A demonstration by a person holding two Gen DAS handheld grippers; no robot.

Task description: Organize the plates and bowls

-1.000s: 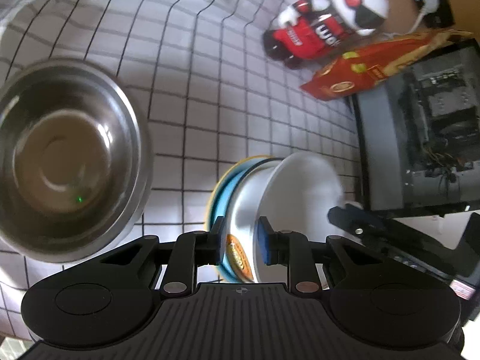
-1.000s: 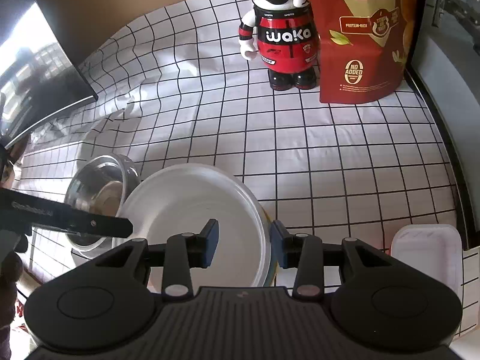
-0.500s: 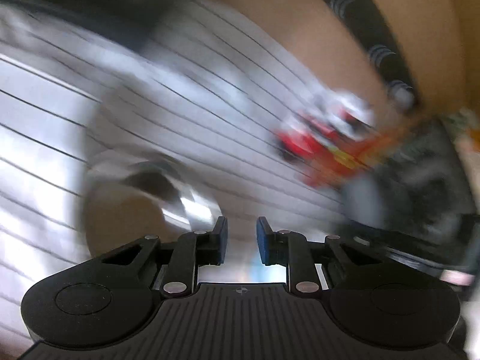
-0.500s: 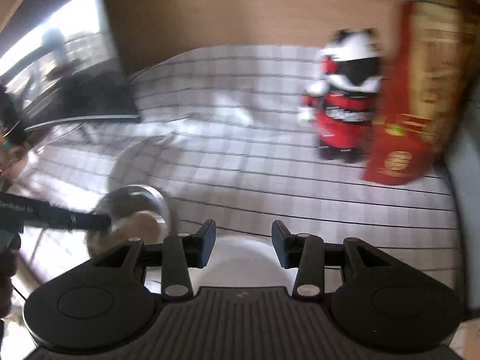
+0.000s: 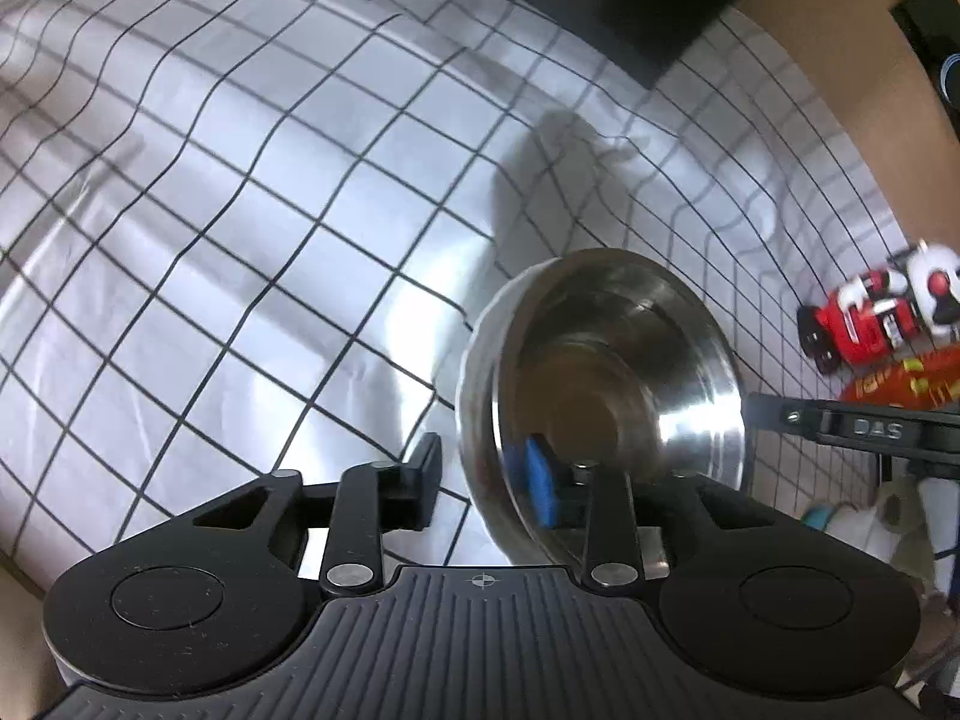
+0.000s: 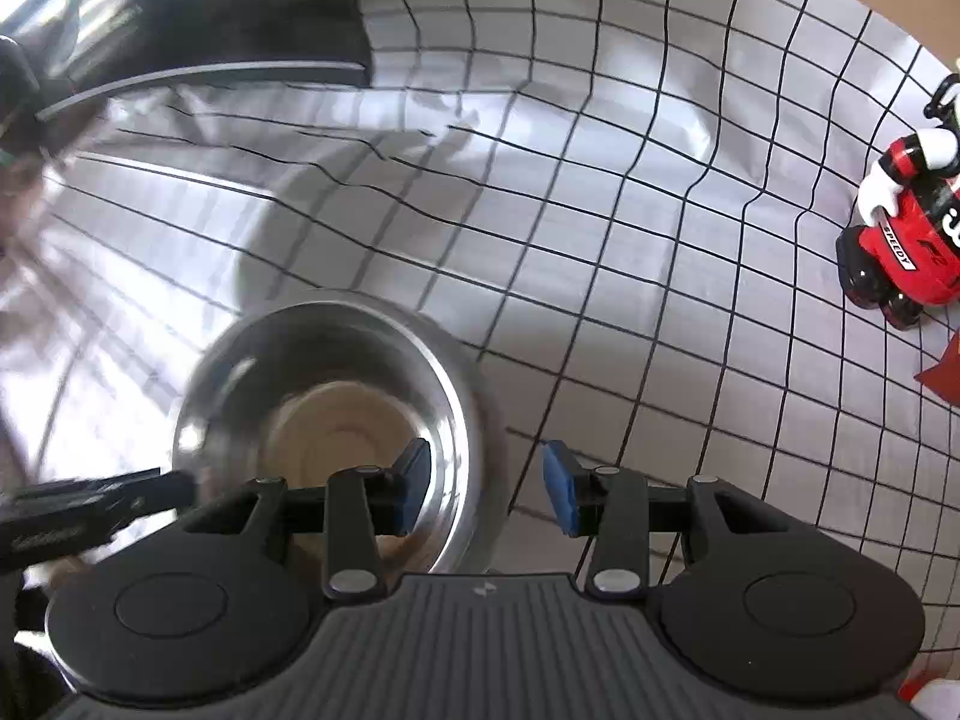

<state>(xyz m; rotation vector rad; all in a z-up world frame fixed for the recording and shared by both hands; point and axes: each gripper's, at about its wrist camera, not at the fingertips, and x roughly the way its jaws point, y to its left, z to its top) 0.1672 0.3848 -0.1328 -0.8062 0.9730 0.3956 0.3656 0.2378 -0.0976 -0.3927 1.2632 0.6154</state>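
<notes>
A steel bowl stands on the checked tablecloth. My left gripper sits astride its near rim, one finger outside the wall and the blue pad inside. Its jaws are opening, and a gap shows between the outer finger and the wall. In the right wrist view the same bowl lies low and left of centre. My right gripper straddles the opposite rim, its left finger inside and its right finger outside over the cloth, open and not pressing. Each gripper's black finger shows at the edge of the other's view.
A red and white toy figure and the corner of a red snack bag stand at the right. A dark flat screen lies at the back left. The cloth is wrinkled behind the bowl.
Both grippers have swung away from the stack of plates to the steel bowl. The left jaws, narrow before, now stand wider across the bowl's rim.
</notes>
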